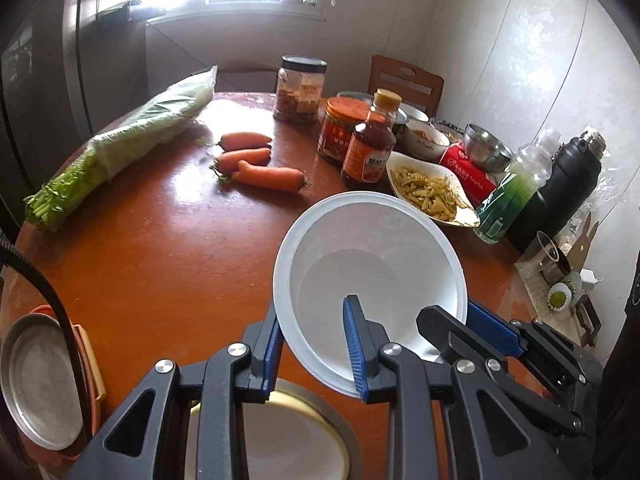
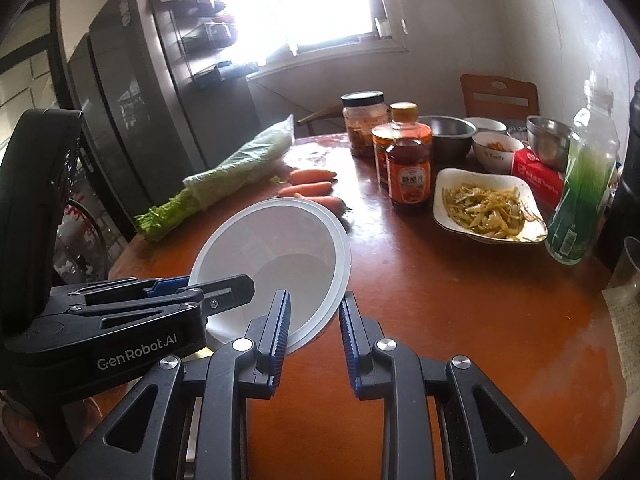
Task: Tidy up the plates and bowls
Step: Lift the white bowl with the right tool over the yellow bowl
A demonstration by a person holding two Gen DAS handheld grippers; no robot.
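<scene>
A white bowl [image 1: 372, 280] hangs tilted above a round brown table [image 1: 160, 248], pinched at its rim by two grippers at once.

Left wrist view: the left gripper [image 1: 316, 344] is clenched on the near edge of the bowl, one blue pad inside the wall and one outside. The right gripper [image 1: 460, 320] comes in from the right and bites the rim beside it. Directly below lies a plate [image 1: 304, 432] with a pale gold edge. A metal pan [image 1: 40, 376] sits at the far left. Further back are three carrots [image 1: 256, 164], bagged greens [image 1: 120, 140], jars [image 1: 300, 88], a sauce bottle [image 1: 370, 148] and a dish of shredded food [image 1: 432, 188].

Right wrist view: the bowl [image 2: 276, 264] leans to the left. The right gripper [image 2: 314, 320] grasps its lower rim, with the wall between the pads. The left gripper [image 2: 224, 288] holds the rim from the left side. Metal bowls [image 2: 448, 136] and a green bottle [image 2: 584, 192] stand to the right.

Risk, as a judgement: the thin rim may flex or slip if the two hands pull apart or twist differently, dropping the bowl onto the plate. A swing toward the back could knock the sauce bottle or the dish, which crowd that side.
</scene>
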